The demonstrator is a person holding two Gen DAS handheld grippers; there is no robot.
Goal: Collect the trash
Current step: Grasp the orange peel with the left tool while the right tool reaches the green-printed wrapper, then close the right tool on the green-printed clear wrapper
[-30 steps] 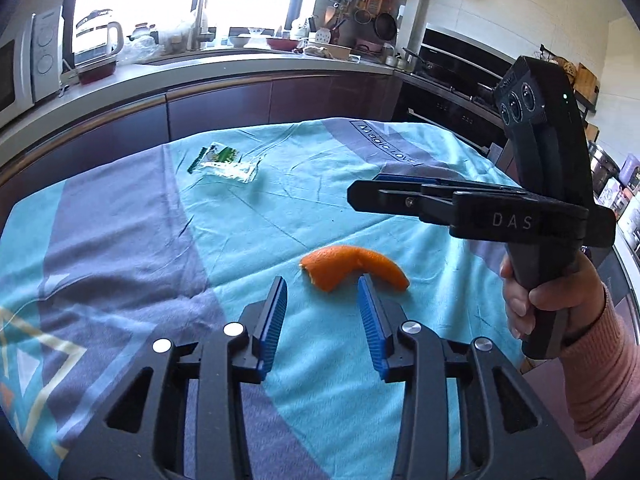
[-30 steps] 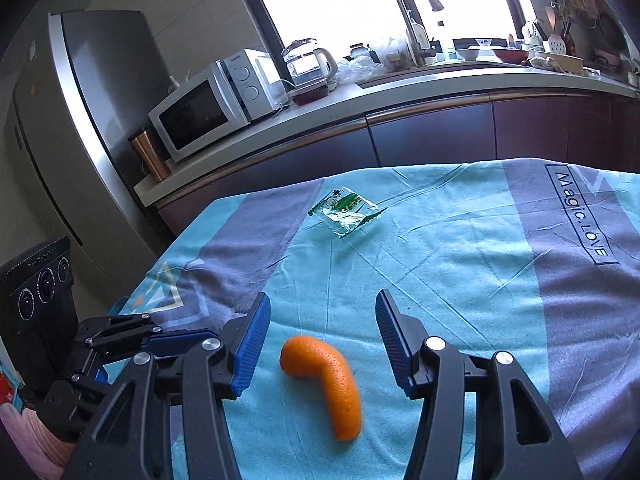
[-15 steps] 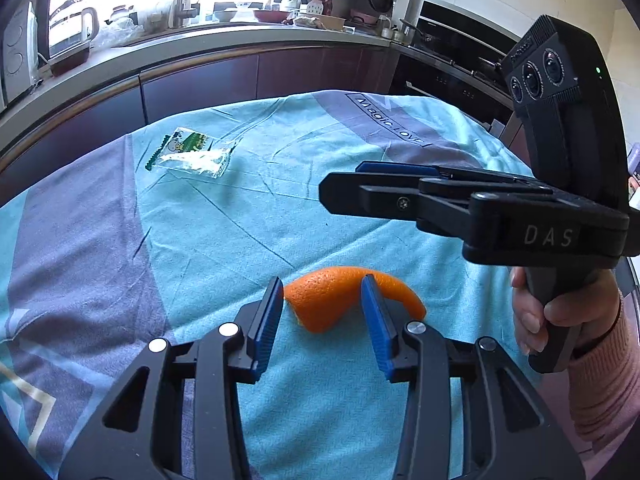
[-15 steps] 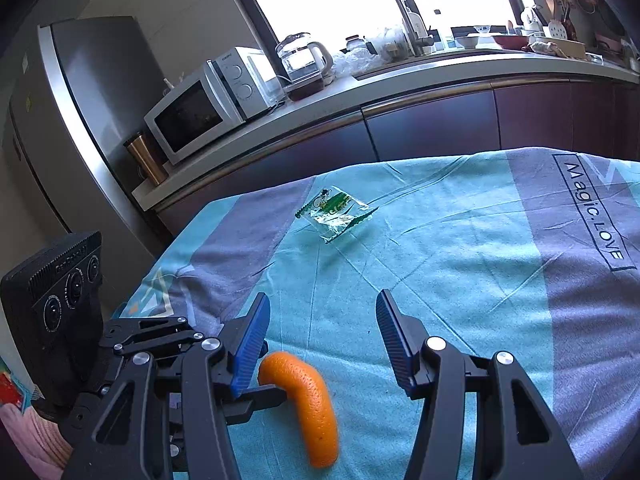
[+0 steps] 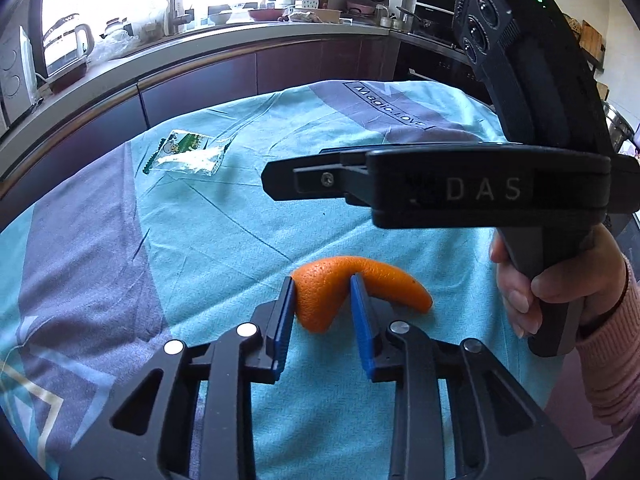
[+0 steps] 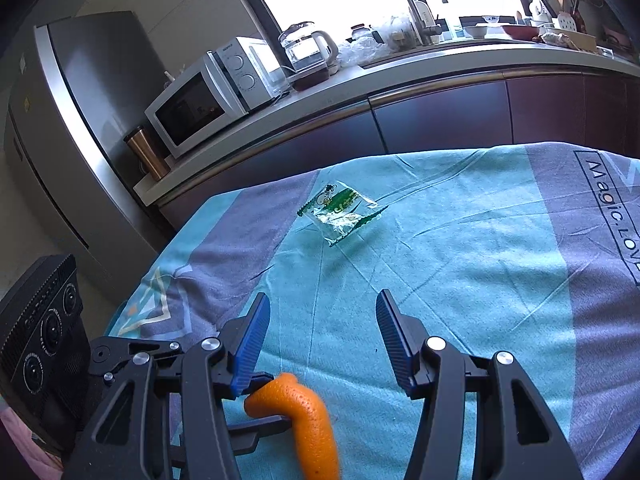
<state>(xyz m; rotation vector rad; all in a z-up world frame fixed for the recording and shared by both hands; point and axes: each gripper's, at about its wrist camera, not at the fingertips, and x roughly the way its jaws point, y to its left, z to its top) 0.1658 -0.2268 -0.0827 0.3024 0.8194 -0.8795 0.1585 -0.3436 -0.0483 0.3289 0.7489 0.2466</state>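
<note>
A curved orange peel [image 5: 332, 292] lies on the teal and grey tablecloth [image 5: 200, 248]. My left gripper [image 5: 322, 292] has closed around the peel's thick end, with both blue pads touching it. The peel also shows low in the right wrist view [image 6: 308, 424], held between the left gripper's fingers. A clear and green snack wrapper [image 5: 188, 154] lies flat farther back on the cloth; it also shows in the right wrist view [image 6: 338, 212]. My right gripper [image 6: 320, 312] is open and empty, hovering above the cloth, and appears side-on in the left wrist view [image 5: 280, 180].
A kitchen counter [image 6: 360, 88] runs behind the table with a microwave [image 6: 208, 92], a glass kettle [image 6: 308, 52] and a sink tap. A steel fridge [image 6: 60, 120] stands at the left. The cloth's printed grey stripe [image 6: 612, 220] lies to the right.
My left gripper moved forward around the peel and narrowed until its pads touch it. My right gripper lifted and drew back, so the peel has slid low in its view.
</note>
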